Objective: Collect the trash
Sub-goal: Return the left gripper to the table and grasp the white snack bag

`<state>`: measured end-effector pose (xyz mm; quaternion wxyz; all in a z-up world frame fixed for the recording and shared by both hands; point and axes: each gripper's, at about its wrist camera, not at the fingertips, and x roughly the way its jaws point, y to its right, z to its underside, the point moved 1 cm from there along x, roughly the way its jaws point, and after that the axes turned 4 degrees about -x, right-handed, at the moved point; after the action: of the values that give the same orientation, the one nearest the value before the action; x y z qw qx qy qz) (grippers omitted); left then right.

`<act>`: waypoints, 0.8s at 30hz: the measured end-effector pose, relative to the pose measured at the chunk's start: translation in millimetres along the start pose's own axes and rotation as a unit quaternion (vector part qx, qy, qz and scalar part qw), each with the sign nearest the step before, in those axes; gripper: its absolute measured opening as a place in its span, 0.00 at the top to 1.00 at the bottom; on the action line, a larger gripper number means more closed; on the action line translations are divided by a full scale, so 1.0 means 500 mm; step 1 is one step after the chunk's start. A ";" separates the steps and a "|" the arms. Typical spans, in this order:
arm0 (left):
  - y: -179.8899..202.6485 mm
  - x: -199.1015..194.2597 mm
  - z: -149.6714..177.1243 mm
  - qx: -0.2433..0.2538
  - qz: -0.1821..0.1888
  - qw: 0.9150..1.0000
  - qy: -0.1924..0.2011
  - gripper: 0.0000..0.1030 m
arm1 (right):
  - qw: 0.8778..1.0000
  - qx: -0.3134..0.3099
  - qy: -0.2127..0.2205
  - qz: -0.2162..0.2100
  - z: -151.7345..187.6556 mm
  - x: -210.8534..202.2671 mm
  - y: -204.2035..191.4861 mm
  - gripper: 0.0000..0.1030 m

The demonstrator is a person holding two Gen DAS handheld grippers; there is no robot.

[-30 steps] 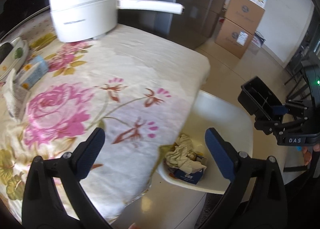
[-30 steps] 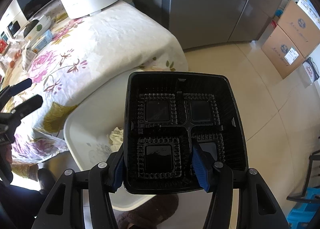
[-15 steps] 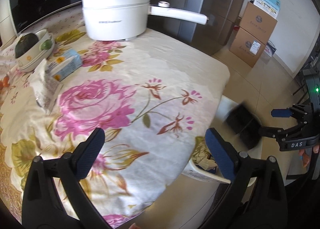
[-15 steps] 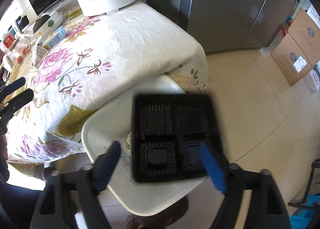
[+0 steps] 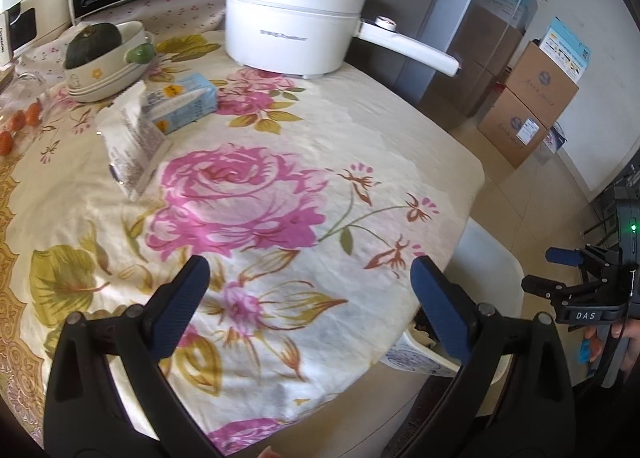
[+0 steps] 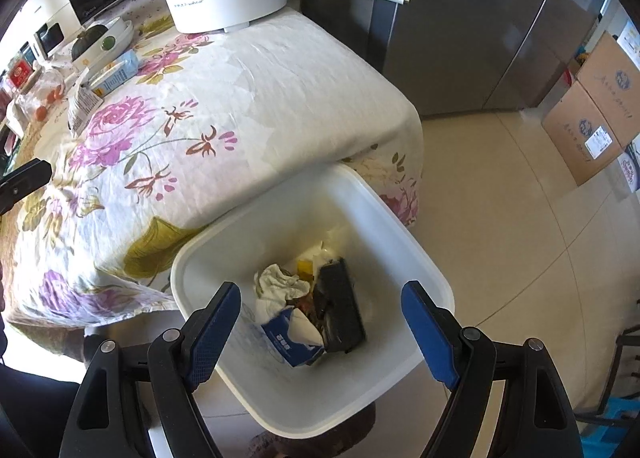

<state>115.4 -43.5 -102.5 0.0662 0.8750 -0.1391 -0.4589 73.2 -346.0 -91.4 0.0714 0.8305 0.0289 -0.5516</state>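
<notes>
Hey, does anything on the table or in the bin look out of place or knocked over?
On the floral tablecloth, a crumpled white wrapper and a light blue carton lying on its side look like leftover trash. In the white bin, the black tray rests tilted on edge. Nothing looks spilled.

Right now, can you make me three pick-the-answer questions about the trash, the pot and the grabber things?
1. Where is the black tray?
A. on the table
B. in the white bin
C. on the floor

2. What colour is the pot?
A. red
B. white
C. green

3. How is the right hand-held gripper?
A. open and empty
B. shut on the tray
C. shut on a tissue

Answers:
1 B, the tray lies among tissues inside the bin.
2 B, pot, lid and handle are all white.
3 A, its blue fingers stand wide apart above the bin, touching nothing.
</notes>
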 end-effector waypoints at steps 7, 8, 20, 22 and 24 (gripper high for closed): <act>-0.062 -0.016 -0.028 -0.030 -0.013 0.999 0.011 0.03 | 1.000 0.000 0.017 -0.011 -0.042 -0.011 -0.036 0.18; -0.074 -0.019 -0.033 -0.036 -0.014 0.999 0.014 0.03 | 1.000 -0.001 0.019 -0.012 -0.048 -0.012 -0.042 0.18; -0.232 -0.010 -0.088 -0.151 -0.040 0.987 0.025 0.03 | 0.998 -0.017 0.047 -0.037 -0.155 -0.006 -0.154 0.18; -0.255 0.006 -0.095 -0.171 -0.043 0.984 0.020 0.03 | 0.998 -0.015 0.049 -0.038 -0.174 0.002 -0.165 0.18; -0.270 0.031 -0.105 -0.170 -0.062 0.983 0.011 0.03 | 0.998 -0.016 0.052 -0.034 -0.193 0.011 -0.175 0.18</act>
<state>191.5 79.9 -117.7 0.1872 0.8630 -0.0036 -0.4692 152.3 -245.1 -67.3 0.0640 0.8555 0.0695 -0.5092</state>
